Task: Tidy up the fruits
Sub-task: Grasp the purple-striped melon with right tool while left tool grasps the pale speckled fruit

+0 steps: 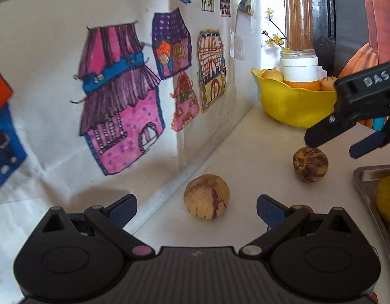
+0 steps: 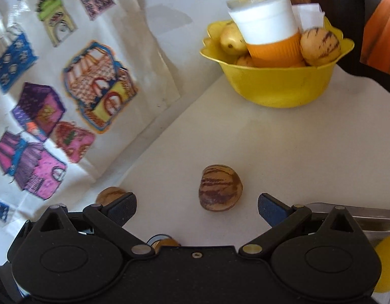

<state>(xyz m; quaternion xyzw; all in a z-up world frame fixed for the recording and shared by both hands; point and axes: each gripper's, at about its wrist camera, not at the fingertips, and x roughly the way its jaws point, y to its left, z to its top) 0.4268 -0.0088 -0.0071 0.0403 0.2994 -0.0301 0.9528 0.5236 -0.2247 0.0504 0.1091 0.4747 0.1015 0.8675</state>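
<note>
Left wrist view puts a pale striped fruit (image 1: pixel 206 197) on the white table (image 1: pixel 245 157), just ahead of the left gripper (image 1: pixel 197 211), whose blue-padded fingers (image 1: pixel 267 209) are spread wide on either side of it without touching. Farther along the table from that fruit, toward the yellow bowl (image 1: pixel 293 103), lies a darker striped fruit (image 1: pixel 310 164). The right gripper (image 1: pixel 334 144) reaches in from the right above this darker fruit, one black finger tip just over its top, and whether they touch cannot be told. Right wrist view shows the same darker fruit (image 2: pixel 220 188) lying on the table (image 2: pixel 283 147) between and slightly ahead of the right gripper (image 2: pixel 197 209), its claw spread wide and empty, fingers (image 2: pixel 124 206) clear of the fruit. The pale fruit (image 2: pixel 109 194) peeks out behind the left finger.

Beyond the darker fruit stands the yellow bowl (image 2: pixel 278 86), well apart from it, holding more yellowish striped fruits (image 2: pixel 320 46) and a white and orange container (image 2: pixel 268 35). A metal tray (image 1: pixel 367 182) sits to the right of the darker fruit, with a yellow fruit (image 1: pixel 387 202) in it. Paper with coloured house drawings (image 1: pixel 119 96) covers the wall to the left of both loose fruits.
</note>
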